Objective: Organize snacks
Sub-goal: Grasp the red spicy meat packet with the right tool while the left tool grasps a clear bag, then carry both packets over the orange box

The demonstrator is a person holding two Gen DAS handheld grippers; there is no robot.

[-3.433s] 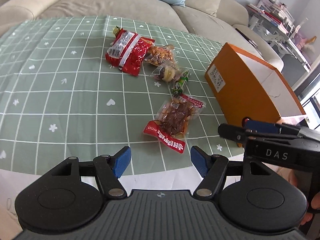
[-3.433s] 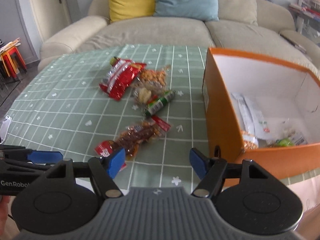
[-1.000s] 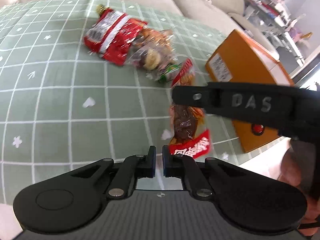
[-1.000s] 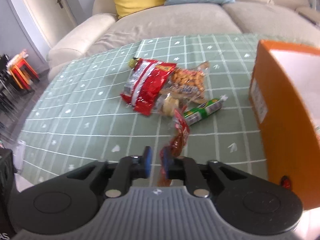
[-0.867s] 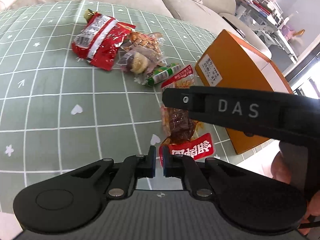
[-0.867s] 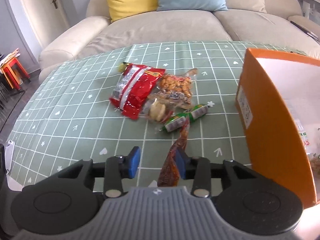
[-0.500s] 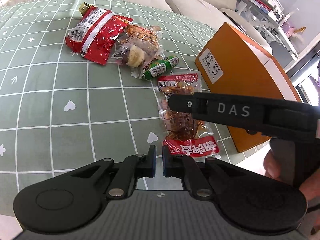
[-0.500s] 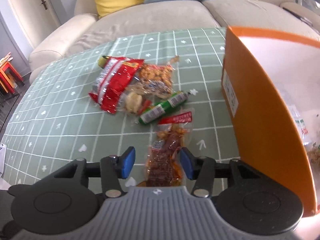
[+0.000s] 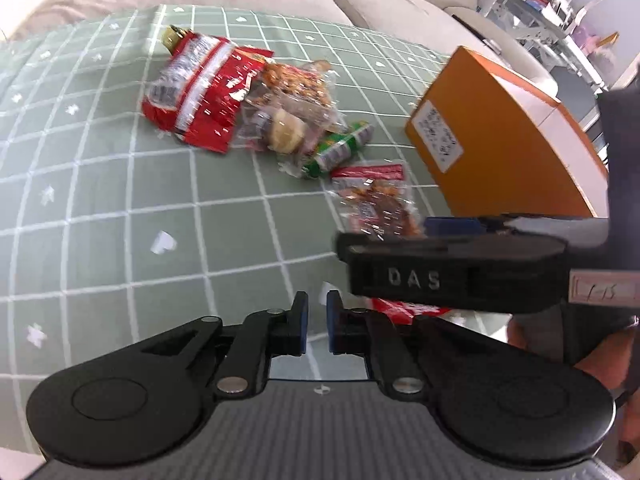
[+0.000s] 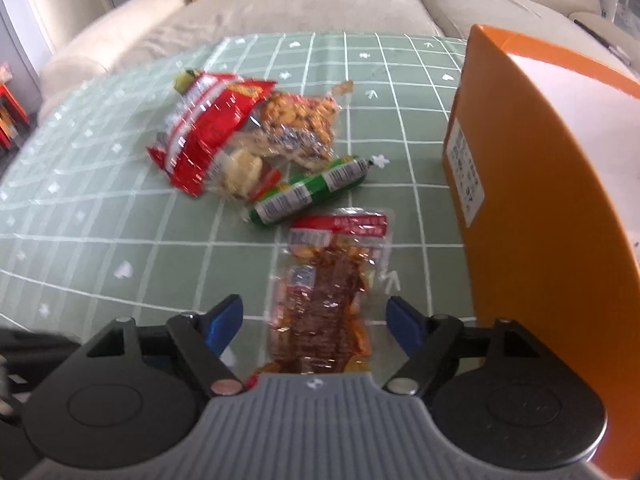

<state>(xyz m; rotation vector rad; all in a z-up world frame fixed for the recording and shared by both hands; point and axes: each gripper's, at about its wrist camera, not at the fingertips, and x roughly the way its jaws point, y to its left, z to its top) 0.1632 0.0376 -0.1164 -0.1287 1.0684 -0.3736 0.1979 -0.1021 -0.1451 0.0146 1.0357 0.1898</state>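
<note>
A clear packet of brown snack with red ends (image 10: pixel 324 280) lies flat on the green checked tablecloth (image 10: pixel 120 220), beside the orange box (image 10: pixel 540 200). My right gripper (image 10: pixel 314 318) straddles its near end, jaws opening wide, pads clear of it. In the left wrist view the right gripper (image 9: pixel 384 236) crosses over the packet (image 9: pixel 376 200). My left gripper (image 9: pixel 314 322) hovers just left of the packet's red end. Its jaws are opening, a narrow gap apart, with only tablecloth between them.
Further back lie a red bag (image 10: pixel 204 128), a peanut packet (image 10: pixel 300 116), a clear biscuit packet (image 10: pixel 240 168) and a green sausage stick (image 10: pixel 308 192). The orange box (image 9: pixel 500 140) stands open-topped at the right. A beige sofa (image 10: pixel 300 4) runs behind the table.
A second ago the packet hung upright in the shut right gripper. That gripper has sunk and spread its jaws, and the packet now lies flat. The left jaws have parted slightly.
</note>
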